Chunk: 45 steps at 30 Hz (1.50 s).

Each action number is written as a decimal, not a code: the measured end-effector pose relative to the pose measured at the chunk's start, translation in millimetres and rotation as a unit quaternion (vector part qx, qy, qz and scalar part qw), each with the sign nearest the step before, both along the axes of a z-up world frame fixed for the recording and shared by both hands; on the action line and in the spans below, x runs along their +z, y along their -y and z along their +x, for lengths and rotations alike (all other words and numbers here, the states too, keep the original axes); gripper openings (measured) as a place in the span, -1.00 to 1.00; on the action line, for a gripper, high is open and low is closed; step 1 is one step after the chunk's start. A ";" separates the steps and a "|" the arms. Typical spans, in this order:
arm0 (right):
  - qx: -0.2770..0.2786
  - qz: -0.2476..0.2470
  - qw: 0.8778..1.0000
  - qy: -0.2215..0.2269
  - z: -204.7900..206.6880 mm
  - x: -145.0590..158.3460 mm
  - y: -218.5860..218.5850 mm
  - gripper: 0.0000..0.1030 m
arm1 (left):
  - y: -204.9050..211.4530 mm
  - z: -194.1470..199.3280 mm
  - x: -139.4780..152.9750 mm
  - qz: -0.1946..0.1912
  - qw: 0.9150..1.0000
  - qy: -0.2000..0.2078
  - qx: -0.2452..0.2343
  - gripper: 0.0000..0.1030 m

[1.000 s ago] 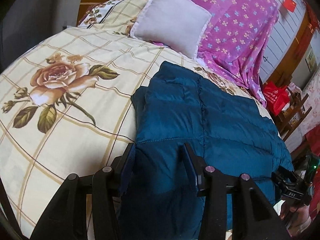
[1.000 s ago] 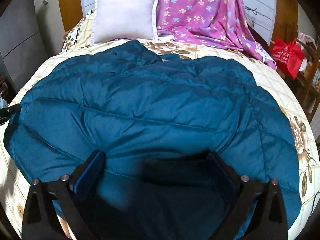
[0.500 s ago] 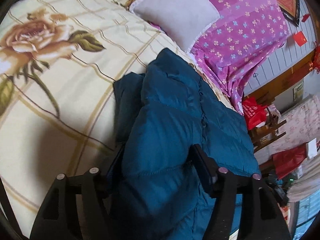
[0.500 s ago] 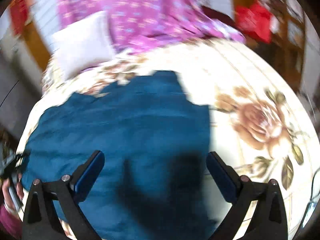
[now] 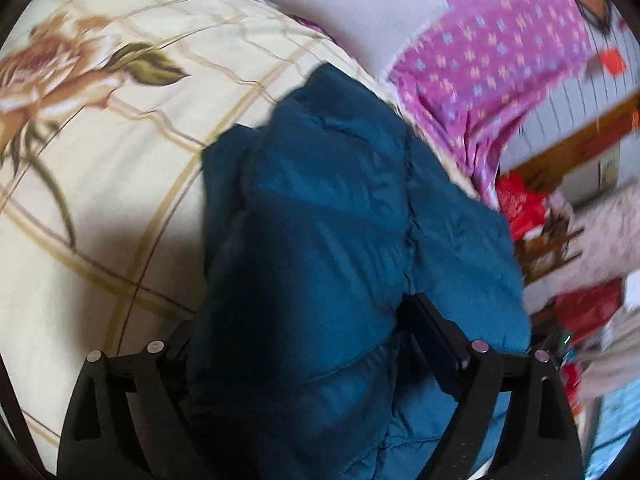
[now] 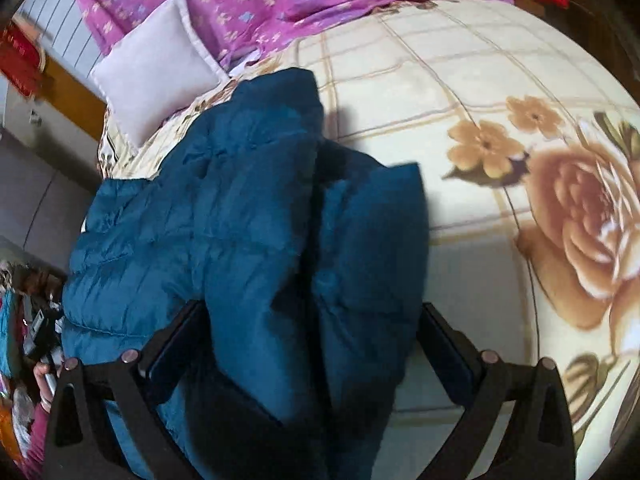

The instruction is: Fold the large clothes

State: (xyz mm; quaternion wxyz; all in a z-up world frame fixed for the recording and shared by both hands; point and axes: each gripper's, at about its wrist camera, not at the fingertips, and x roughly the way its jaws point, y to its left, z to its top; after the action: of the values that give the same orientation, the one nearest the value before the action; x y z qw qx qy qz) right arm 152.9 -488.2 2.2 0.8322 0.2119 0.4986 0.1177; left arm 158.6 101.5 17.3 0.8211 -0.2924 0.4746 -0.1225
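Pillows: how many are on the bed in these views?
1. A single white pillow lies at the head of the bed, beside the purple floral cloth, beyond the blue jacket. Others may be hidden.

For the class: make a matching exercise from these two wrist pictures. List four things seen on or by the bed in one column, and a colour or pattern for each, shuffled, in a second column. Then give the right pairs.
Things:
1. puffer jacket
2. pillow
3. bedsheet
4. draped blanket

Descriptions:
A. cream with a grid of lines and large roses
B. plain pale, almost white
C. dark teal, quilted
D. pink-purple with small flowers

Pairs: 1-C, 2-B, 3-A, 4-D
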 end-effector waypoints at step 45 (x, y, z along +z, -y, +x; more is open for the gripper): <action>-0.049 -0.114 0.985 0.117 -196.7 127.2 -117.8 0.73 | -2.9 -172.9 107.2 0.186 0.971 0.144 0.040 -0.36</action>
State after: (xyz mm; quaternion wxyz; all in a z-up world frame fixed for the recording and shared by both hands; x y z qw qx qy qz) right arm -43.9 -370.3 129.4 0.9082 0.1249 0.3971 0.0433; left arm -14.3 104.5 124.6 0.9249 -0.1327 0.3541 -0.0403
